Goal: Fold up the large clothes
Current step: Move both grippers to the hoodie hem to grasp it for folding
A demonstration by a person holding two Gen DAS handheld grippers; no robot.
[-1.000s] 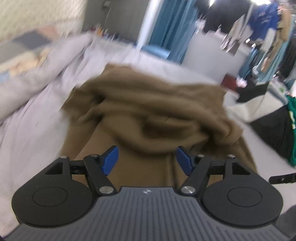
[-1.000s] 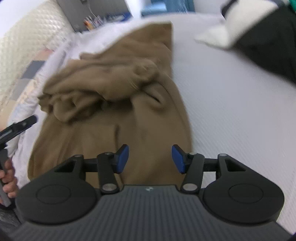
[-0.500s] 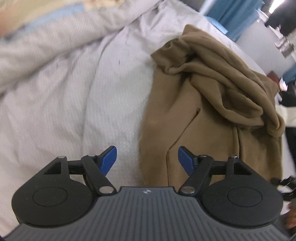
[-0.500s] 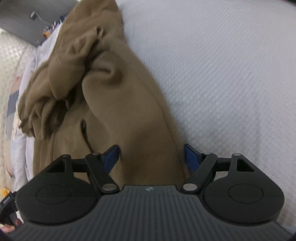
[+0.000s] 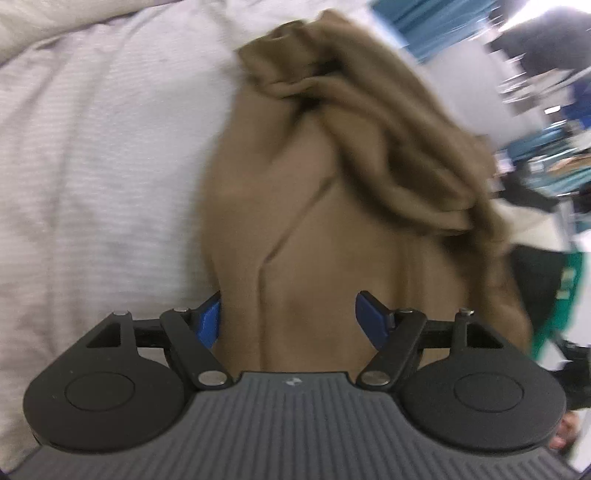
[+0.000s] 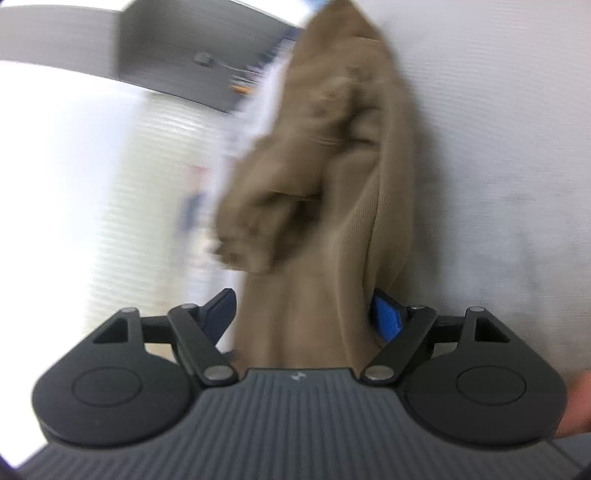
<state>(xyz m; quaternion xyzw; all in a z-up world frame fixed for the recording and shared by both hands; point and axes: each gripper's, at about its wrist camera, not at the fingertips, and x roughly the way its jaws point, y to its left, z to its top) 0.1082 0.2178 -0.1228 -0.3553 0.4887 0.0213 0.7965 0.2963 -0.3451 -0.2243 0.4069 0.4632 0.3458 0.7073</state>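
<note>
A: Brown, soft cloth — the brown garment (image 5: 325, 229), lying rumpled on the white bedcover (image 5: 92, 166). Bunched into thick folds at the far end, flatter at the near end.

B: And on the other view?

A: Same brown garment (image 6: 332, 206), blurred, stretching away from the camera, white bedcover (image 6: 498, 166) to its right.

B: Left gripper (image 5: 290, 319)?

A: Jaws standing wide, near edge of the garment lying between the blue fingertips (image 5: 371, 319). Left tip just at the garment's left border, beside the bedcover. Pads not pressing on the cloth, as far as visible.

B: Right gripper (image 6: 306, 319)?

A: Jaws just been opening, now wide. Near hem of the garment between them, right blue pad (image 6: 388, 319) partly hidden behind a fold. Touching or not: hard to tell in the blur. No firm pinch seen.

B: Around the garment?

A: Beyond its far end, on the left view, teal curtains (image 5: 424, 33). To its right, dark and green clothing (image 5: 554, 280). On the right view, a pale ribbed surface (image 6: 147, 206) left of the garment, very blurred.
</note>
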